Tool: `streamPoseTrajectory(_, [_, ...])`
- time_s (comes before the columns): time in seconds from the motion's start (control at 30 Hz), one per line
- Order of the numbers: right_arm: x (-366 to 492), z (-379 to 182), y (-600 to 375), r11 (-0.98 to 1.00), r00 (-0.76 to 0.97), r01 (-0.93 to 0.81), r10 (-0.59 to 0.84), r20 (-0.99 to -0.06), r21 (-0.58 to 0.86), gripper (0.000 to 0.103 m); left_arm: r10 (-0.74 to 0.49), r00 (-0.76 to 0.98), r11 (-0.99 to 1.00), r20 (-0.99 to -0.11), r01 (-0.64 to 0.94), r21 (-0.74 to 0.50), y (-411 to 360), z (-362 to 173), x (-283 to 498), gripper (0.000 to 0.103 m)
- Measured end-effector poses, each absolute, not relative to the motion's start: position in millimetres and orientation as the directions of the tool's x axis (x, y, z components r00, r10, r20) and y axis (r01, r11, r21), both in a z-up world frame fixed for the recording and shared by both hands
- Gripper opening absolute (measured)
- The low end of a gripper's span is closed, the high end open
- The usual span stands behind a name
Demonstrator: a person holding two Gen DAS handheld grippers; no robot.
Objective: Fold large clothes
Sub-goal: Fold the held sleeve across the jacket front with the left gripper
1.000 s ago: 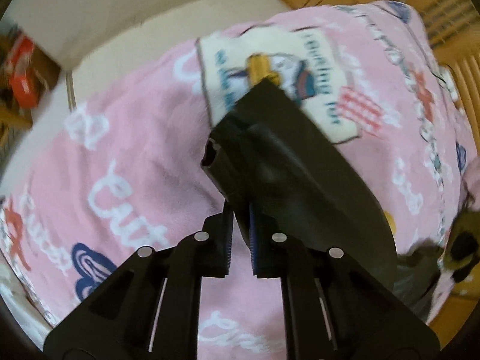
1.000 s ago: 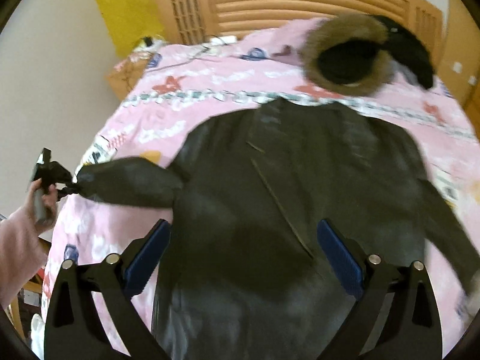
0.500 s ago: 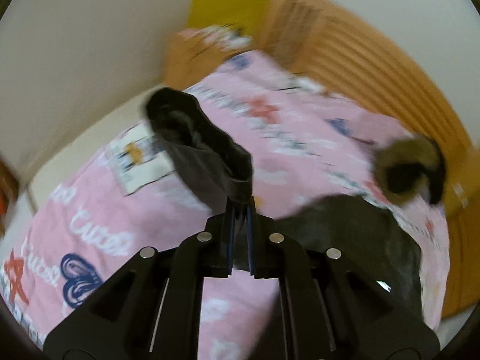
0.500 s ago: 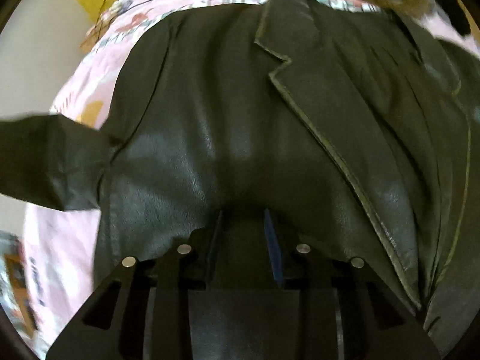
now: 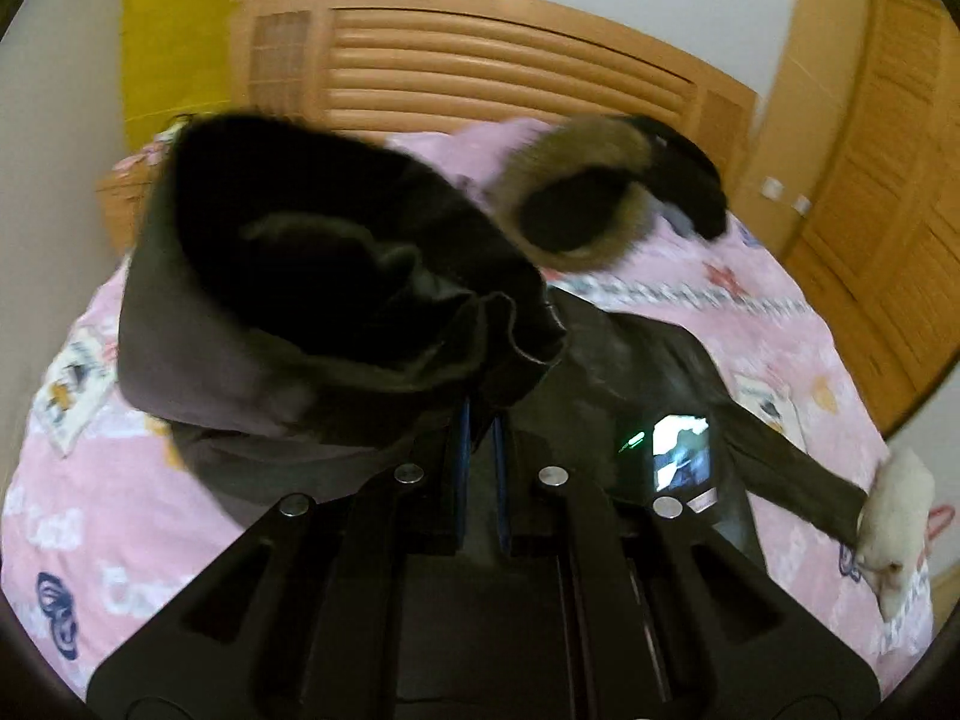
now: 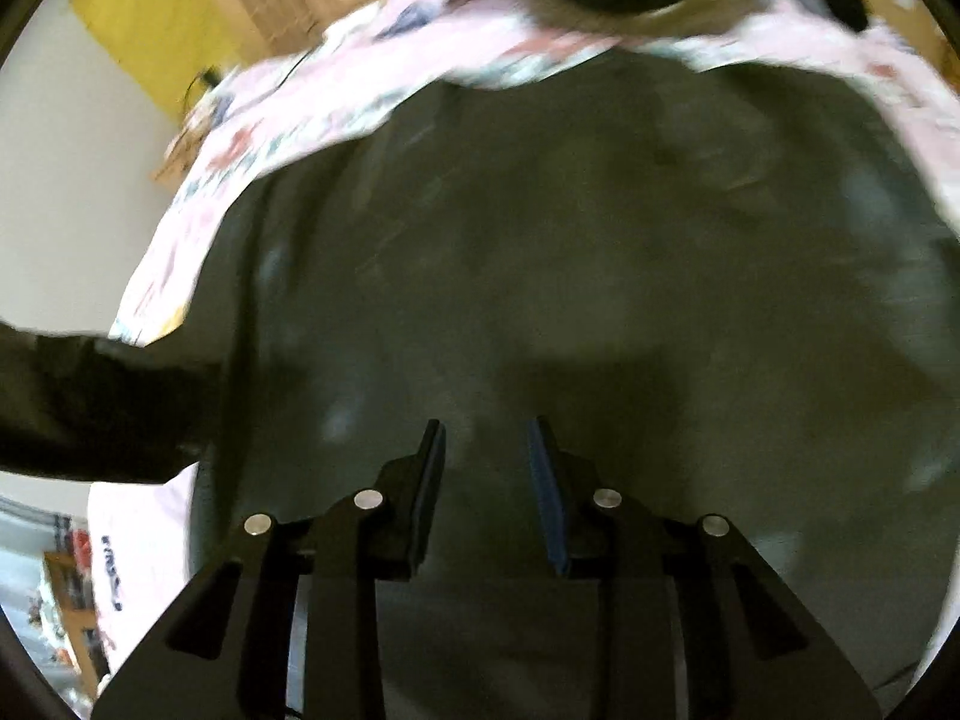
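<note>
**Desk:** Where does the garment lie?

**Photographer:** The dark leather jacket [image 6: 600, 276] lies spread across the bed [image 5: 774, 324], on a pink printed bedspread. Its fur-trimmed hood [image 5: 576, 192] sits at the head end, near the slatted wooden headboard [image 5: 480, 72].

**Desk:** And the left gripper?

**Photographer:** The left gripper [image 5: 480, 438] has its jaws clenched on the cuff end of one sleeve [image 5: 336, 300]. The sleeve is lifted off the bedspread, its open mouth and dark lining turned toward the lens, filling the left half of the left wrist view. The same sleeve shows as a dark band at the left edge of the right wrist view.

**Desk:** The right one?

**Photographer:** The right gripper [image 6: 486, 480] is low over the jacket's body, its jaws parted with a clear gap between the blue pads [image 6: 549, 510], holding nothing. Whether the tips touch the leather cannot be told; the frame is blurred.

**Desk:** Anything else on the bed?

**Photographer:** The other sleeve [image 5: 792, 474] lies stretched flat toward the bed's right edge, its end touching a white furry object [image 5: 894, 528]. A small lit screen [image 5: 681, 456] glows beside the left gripper's fingers.
</note>
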State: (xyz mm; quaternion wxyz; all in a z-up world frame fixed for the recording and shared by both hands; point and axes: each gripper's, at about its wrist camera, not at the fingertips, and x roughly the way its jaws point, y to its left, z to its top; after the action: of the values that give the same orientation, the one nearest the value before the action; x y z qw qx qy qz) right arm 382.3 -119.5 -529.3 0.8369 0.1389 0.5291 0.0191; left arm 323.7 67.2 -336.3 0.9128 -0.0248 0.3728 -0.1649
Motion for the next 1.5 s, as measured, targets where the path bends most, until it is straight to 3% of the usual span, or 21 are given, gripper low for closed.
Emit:
streamPoseTrajectory(0.3, [329,-501,-293,0.948,0.486,0.292,-0.034,-0.873,0.125,0.028,-0.409,0.544,0.869,-0.732,0.478,-0.130,-81,-399,301,0.007])
streamPoseTrajectory(0.43, [300,-510,-343,0.926,0.463,0.362,-0.078,-0.883,0.108,0.028,-0.388,0.462,0.828,-0.798,0.554,-0.082,-140,-449,278,0.007])
streamPoseTrajectory(0.67, [275,-530,-369,0.915,0.433,0.389,-0.077,-0.898,0.109,0.029,-0.300,0.341,0.788,-0.891,0.615,-0.030,-167,-525,259,0.007])
streamPoseTrajectory(0.7, [274,-533,-369,0.916,0.433,0.382,-0.060,-0.900,0.123,0.030,-0.288,0.329,0.786,-0.899,0.617,-0.026,-170,-532,258,0.007])
streamPoseTrajectory(0.77, [272,-533,-364,0.916,0.437,0.371,-0.029,-0.899,0.151,0.053,-0.271,0.314,0.780,-0.910,0.626,-0.016,-172,-541,256,0.007])
streamPoseTrajectory(0.83, [273,-531,-359,0.916,0.453,0.355,0.006,-0.891,0.186,0.065,-0.266,0.312,0.766,-0.912,0.642,-0.004,-171,-543,250,0.008])
streamPoseTrajectory(0.93, [279,-527,-349,0.918,0.465,0.328,0.048,-0.884,0.223,0.071,-0.268,0.291,0.743,-0.918,0.670,-0.005,-163,-539,245,0.008])
streamPoseTrajectory(1.2, [306,-542,-335,0.881,0.393,0.357,0.159,-0.906,0.310,0.072,-0.327,0.187,0.718,-0.926,0.687,-0.115,-126,-521,237,0.009])
streamPoseTrajectory(1.3, [312,-555,-332,0.873,0.322,0.403,0.145,-0.935,0.274,0.072,-0.333,0.165,0.718,-0.928,0.683,-0.136,-119,-518,238,0.026])
streamPoseTrajectory(1.37, [310,-559,-331,0.864,0.301,0.420,0.157,-0.941,0.278,0.072,-0.328,0.182,0.727,-0.927,0.675,-0.125,-115,-516,237,0.061])
streamPoseTrajectory(1.5, [301,-565,-327,0.830,0.282,0.449,0.219,-0.934,0.330,0.073,-0.324,0.177,0.736,-0.929,0.665,-0.130,-111,-524,242,0.065])
